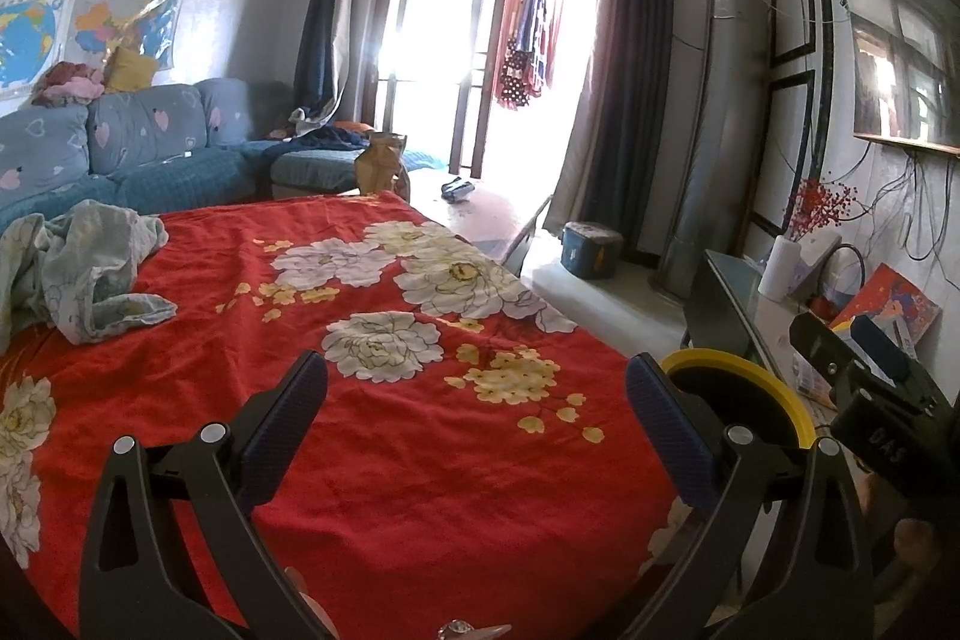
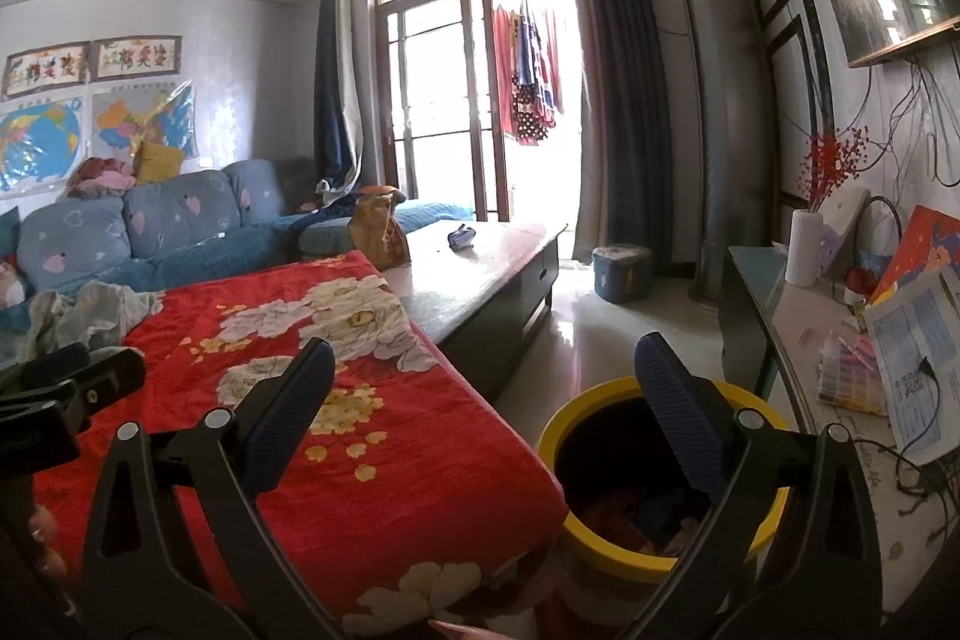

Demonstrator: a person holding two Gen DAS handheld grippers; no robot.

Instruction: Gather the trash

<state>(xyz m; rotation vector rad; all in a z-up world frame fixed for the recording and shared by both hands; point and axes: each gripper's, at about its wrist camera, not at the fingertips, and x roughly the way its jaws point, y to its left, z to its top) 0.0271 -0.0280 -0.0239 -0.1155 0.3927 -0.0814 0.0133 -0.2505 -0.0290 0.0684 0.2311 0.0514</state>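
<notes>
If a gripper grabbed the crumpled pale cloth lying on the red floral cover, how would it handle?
The pale cloth would probably sag and trail, since it lies bunched in soft folds. It looks light and thin, so the open left gripper would likely lift only one fold.

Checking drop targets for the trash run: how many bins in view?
1. A yellow-rimmed bin stands on the floor beside the red floral cloth, just under the right gripper; some items already lie inside. Others may sit out of view.
</notes>
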